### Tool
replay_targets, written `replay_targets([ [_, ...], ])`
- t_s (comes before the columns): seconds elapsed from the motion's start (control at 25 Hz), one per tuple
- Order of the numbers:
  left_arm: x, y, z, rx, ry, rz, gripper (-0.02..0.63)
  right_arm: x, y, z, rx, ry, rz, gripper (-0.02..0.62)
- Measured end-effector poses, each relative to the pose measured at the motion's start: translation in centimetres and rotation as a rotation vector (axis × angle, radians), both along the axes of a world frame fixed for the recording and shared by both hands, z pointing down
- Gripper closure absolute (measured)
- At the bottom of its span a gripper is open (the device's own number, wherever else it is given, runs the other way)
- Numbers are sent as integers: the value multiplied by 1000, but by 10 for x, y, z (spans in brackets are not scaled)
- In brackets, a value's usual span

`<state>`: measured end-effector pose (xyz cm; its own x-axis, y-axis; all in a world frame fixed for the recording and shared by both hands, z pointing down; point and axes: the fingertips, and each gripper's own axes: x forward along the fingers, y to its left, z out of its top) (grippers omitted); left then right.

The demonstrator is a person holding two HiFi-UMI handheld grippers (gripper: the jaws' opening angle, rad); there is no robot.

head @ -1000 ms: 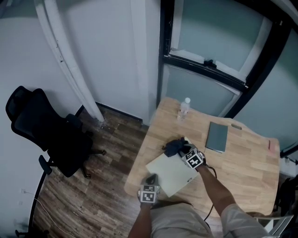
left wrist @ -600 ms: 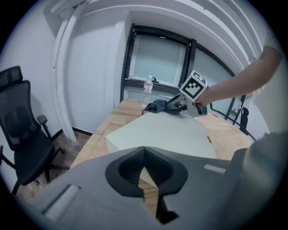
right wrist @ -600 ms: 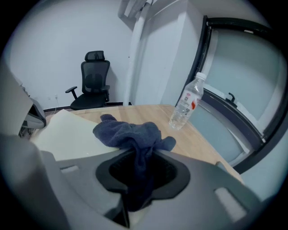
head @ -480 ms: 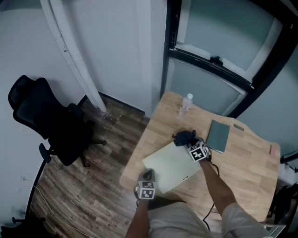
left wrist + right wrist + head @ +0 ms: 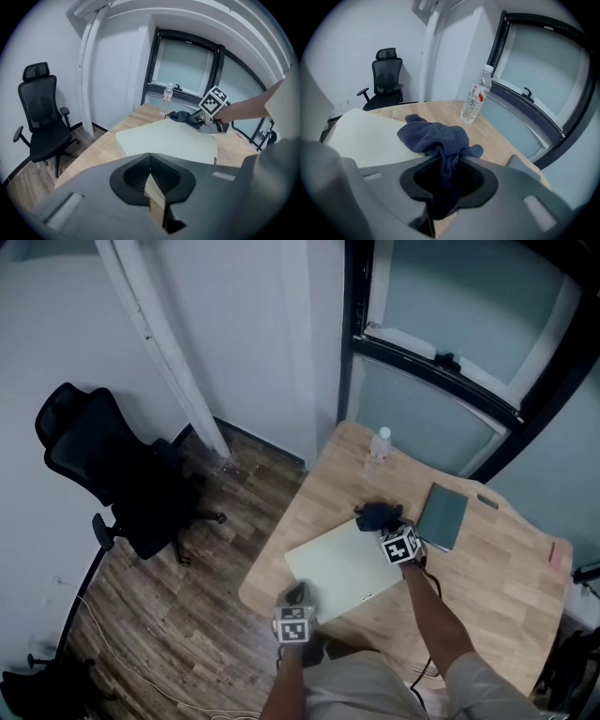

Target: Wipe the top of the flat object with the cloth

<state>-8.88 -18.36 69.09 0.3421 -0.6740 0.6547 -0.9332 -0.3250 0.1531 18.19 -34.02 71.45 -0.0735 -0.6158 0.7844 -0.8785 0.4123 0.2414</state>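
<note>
Table (image 5: 511,592): light wood, standing against the window wall; it carries everything below except the chair.
Office chair (image 5: 103,470): black, on the dark wood floor, well apart from the table on its left side.
Flat object (image 5: 337,566): a pale, thin board that lies flat on the table at the near left corner, turned at an angle to the table edge.
Notebook (image 5: 442,515): dark green, closed, lying flat to the right of the cloth, apart from the board.
Left gripper (image 5: 150,177): it is at the near edge of the flat object. Its jaws stand pressed together, and only a thin tan strip shows in the slit; I cannot tell what this strip is.
Right gripper (image 5: 445,174): it is at the far corner of the flat object, and its jaws pinch one end of the cloth.
Cloth (image 5: 433,133): dark blue and bunched, resting partly on the far edge of the flat object and partly on the table.
Bottle (image 5: 476,99): clear plastic with a white cap, upright on the table beyond the cloth, near the window.
</note>
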Motion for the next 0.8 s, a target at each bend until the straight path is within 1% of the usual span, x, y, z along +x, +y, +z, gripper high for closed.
replay_targets([
  [0.08,5,15,8,-20,7,-28,598,0,-1,0,-4,2,0,503],
  [0.2,19,34,19,-39,10,-47,598,1,-1,1,8,-10,-1,506],
  [0.36,18,46,23,-6,-27,-50,598,-1,8,2,62,-13,-13,515],
  [0.48,17,41,24,-7,-14,-59,598,-1,4,-1,94,-40,-18,515],
  [0.56,20,41,25,-37,-16,-71,598,2,4,-1,81,-47,-37,514],
  [0.64,20,42,26,-59,-41,-69,598,8,4,0,61,-32,-44,508],
  [0.72,20,43,29,-82,-45,-93,598,26,0,1,63,-5,18,505],
  [0.8,19,44,31,-96,-45,-115,598,42,1,-5,107,-19,100,505],
])
